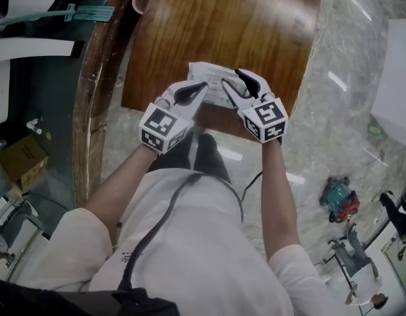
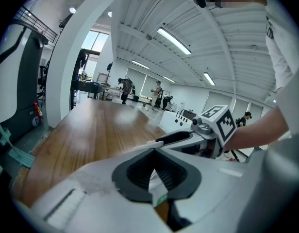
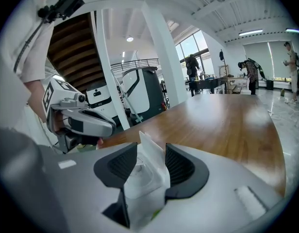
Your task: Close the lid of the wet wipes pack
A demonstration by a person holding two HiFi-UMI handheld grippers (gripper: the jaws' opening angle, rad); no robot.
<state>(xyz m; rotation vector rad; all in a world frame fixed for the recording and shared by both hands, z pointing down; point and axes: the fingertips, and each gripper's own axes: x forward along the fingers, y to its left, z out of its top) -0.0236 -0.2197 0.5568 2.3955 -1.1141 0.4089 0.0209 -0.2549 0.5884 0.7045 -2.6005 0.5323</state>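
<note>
Brown polished wooden table (image 1: pixel 223 18); white soft-film wet wipes pack (image 1: pixel 213 84) at its near edge, between two grippers.
Left gripper (image 1: pixel 193 92) is clamped on the pack's thin end; right gripper (image 1: pixel 246 87) stands apart, the white hinged plastic lid (image 3: pixel 152 154) upright between its jaws, unpressed. Judged light, floppy, slick; only the lid frame stiff. Best held by the end seam.

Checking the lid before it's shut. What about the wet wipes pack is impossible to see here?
Head view: left gripper and right gripper cover much of the wet wipes pack, lid included.
Left gripper view: only a sliver of pack shows between the shut tongs.
Right gripper view: upright white flap could be lid or wipe; gripper body hides its base.
</note>
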